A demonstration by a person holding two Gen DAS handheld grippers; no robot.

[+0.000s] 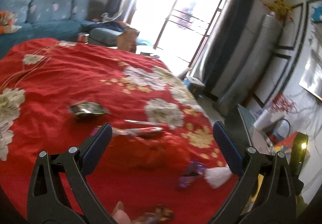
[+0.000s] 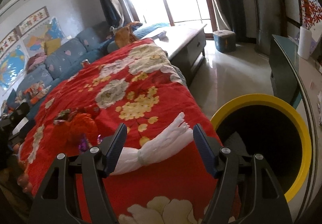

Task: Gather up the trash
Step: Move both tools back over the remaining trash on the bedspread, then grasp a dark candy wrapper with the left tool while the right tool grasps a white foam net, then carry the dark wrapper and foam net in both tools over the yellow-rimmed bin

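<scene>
Trash — a crumpled white disposable plastic glove (image 2: 163, 139) — lies near the right edge of the red floral quilt (image 2: 161, 179), just beside the black bin with a yellow rim (image 2: 261, 97), where I judge it belongs. My right gripper (image 2: 160, 132) hangs released around it, not touching. My left gripper (image 1: 162, 130) hangs released too, over a blurred shiny foil wrapper (image 1: 140, 129) mid-quilt.

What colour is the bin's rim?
Yellow rim, black inside; clearest in the right wrist view.
</scene>
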